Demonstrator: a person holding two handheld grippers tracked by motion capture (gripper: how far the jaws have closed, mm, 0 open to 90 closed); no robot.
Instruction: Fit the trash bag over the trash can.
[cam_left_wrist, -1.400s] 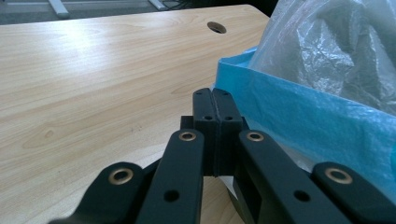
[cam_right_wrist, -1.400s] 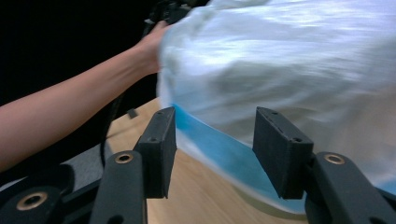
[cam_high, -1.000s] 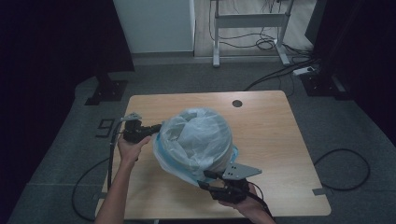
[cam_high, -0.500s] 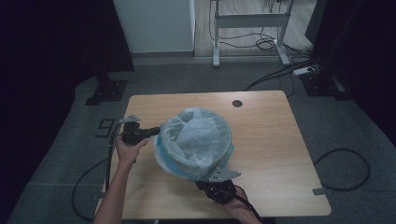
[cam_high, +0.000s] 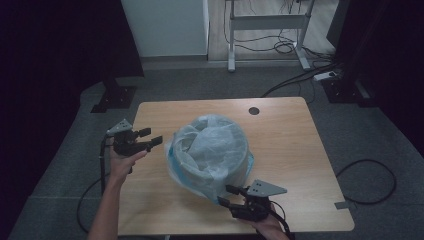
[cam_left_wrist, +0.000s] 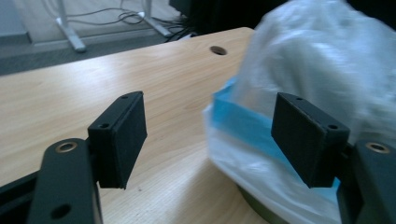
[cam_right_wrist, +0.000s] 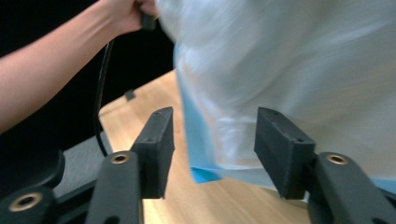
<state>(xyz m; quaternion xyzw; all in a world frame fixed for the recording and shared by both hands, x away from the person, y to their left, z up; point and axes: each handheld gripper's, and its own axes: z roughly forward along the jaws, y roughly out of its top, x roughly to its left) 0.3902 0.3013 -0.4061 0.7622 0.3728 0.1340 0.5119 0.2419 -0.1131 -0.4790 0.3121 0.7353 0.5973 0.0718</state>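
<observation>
High view first: we count one wooden table (cam_high: 300, 150), one round bin (cam_high: 212, 155) wrapped in one pale plastic liner (cam_high: 215, 142), and two grippers. The bin sits a little toward 9 o'clock of the table's middle. One dark round hole (cam_high: 254, 110) marks the tabletop at 12 o'clock, near the far edge. Blue trim of the liner shows along the bin's lower side.

We see the left gripper (cam_high: 148, 139) at 9 o'clock of the bin, held above the table's near-left part, tips pointing at the liner but apart from it. Its two jaws have just been opening and now stand spread, with nothing between them. In the left gripper view the liner (cam_left_wrist: 327, 70) hangs just beyond the right-hand pad (cam_left_wrist: 303, 137), blurred, not pinched.

Our right gripper (cam_high: 231, 195) is at 6 o'clock of the bin, near the table's front edge, tips close under the liner's bottom fold. Its two jaws have also just been opening; they stand parted, gripping nothing. In the right gripper view a blue corner of the liner (cam_right_wrist: 205, 173) hangs in line with the gap between the two pads (cam_right_wrist: 156, 149), free of both. One bare forearm (cam_right_wrist: 56, 70) shows at 10 o'clock in that view.
</observation>
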